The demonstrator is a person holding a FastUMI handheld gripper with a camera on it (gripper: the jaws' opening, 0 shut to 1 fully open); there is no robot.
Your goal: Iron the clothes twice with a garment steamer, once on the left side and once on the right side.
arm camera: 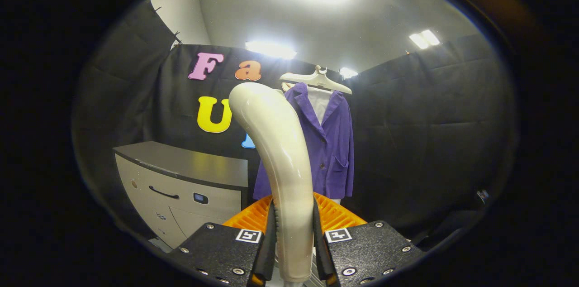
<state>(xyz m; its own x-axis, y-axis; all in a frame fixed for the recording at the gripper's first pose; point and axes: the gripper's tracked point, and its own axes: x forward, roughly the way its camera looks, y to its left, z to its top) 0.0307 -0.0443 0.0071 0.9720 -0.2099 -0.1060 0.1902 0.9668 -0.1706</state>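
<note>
The gripper (294,246) is clamped on the garment steamer (280,160): both fingers press against the lower part of its cream handle, one on each side, and the handle fills the gap between them. From the fingers the steamer rises upright, then bends over at its rounded top toward the cabinet side. Its glossy shell catches the ceiling lights.

Just behind the fingers, low down, sits an orange ribbed basket or tray (337,214); its slatted surface shows on both sides of the handle. What lies in it, if anything, cannot be told, since the fingers and the steamer cover most of it.

Beyond the steamer hangs the purple jacket (332,142), the garment to be ironed, on a pale hanger (316,79) against the black cloth wall (429,133). A white shirt (320,101) shows in its open collar. The steamer's curved top overlaps the jacket's nearer shoulder in this view; whether the two touch cannot be told. The jacket's other side, with a patch pocket, hangs free, and the dark wall beside it is bare, leaving open room there.

On the opposite side stands a grey cabinet (181,178) with a dark top, a drawer handle and closed fronts. Its near corner edge comes close to the steamer's side.
</note>
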